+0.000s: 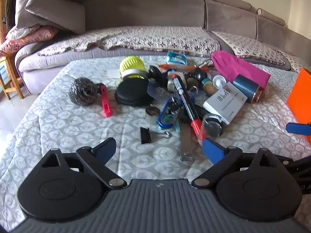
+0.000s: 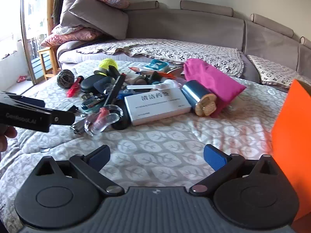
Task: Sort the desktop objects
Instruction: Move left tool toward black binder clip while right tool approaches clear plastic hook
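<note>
A jumble of small objects lies on the leaf-patterned cloth (image 1: 68,124). It includes a steel scourer (image 1: 82,91), a red clip (image 1: 105,103), a black oval case (image 1: 133,93), a red-capped marker (image 1: 186,101), a white box (image 1: 223,101), a blue metal cylinder (image 1: 246,87) and a magenta pouch (image 1: 239,68). My left gripper (image 1: 159,151) is open and empty, just short of a black binder clip (image 1: 147,135). My right gripper (image 2: 157,157) is open over bare cloth, in front of the white box (image 2: 157,104).
An orange box (image 2: 291,136) stands close on the right, beside the right gripper. A grey sofa (image 1: 147,13) with piled cushions runs along the back, and a wooden stool (image 2: 46,62) stands at the far left. A hand (image 2: 5,137) shows at the left edge.
</note>
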`<state>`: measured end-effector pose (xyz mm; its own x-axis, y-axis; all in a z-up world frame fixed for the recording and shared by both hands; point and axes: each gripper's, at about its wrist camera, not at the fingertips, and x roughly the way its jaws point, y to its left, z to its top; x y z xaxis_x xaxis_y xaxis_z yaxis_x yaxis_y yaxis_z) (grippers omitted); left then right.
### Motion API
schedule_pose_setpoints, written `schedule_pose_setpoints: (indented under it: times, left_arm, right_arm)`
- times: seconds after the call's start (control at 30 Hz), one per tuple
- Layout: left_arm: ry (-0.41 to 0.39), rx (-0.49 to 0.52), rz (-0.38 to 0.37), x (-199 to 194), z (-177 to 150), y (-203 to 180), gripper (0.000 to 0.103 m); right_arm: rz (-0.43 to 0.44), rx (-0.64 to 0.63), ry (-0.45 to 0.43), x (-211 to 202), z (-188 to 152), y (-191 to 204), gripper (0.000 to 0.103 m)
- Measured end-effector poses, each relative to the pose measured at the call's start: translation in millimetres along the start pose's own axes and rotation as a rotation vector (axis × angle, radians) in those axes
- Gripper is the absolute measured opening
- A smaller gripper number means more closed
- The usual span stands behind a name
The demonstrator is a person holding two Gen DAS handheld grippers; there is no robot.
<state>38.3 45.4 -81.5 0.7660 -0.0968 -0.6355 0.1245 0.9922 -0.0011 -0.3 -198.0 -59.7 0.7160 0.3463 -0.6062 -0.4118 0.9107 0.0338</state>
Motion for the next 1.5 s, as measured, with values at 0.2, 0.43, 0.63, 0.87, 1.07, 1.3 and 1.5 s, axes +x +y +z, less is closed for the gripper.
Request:
schedule_pose_setpoints:
  times: [0.2, 0.43, 0.63, 0.87, 1.07, 1.3, 1.5]
  left_arm:
    - [-0.038, 0.021, 0.044, 3, 0, 8, 0.095]
    - [-0.019, 0.024, 0.033, 15, 1, 16, 0.081]
    - [-0.001, 0.035, 0.016, 26, 0, 16, 0.062]
    - [0.023, 0.029, 0.006, 35, 1, 19, 0.048]
    - [0.020, 0.023, 0.002, 36, 1, 20, 0.044]
    - [0.017, 0.017, 0.005, 38, 3, 21, 0.042]
    - [0.017, 0.013, 0.014, 39, 4, 19, 0.036]
  right_arm:
    - [0.074, 0.002, -0.003, 3, 4, 12, 0.099]
    - [0.116, -0.030, -0.003, 13, 10, 35, 0.093]
    - [0.119, -0.040, 0.008, 22, 12, 44, 0.082]
    - [0.128, -0.013, 0.013, 33, 17, 45, 0.065]
    - [0.156, -0.022, -0.013, 39, 22, 54, 0.056]
    - [0.099, 0.011, -0.026, 42, 23, 57, 0.059]
    - [0.008, 0.012, -0.037, 42, 23, 57, 0.043]
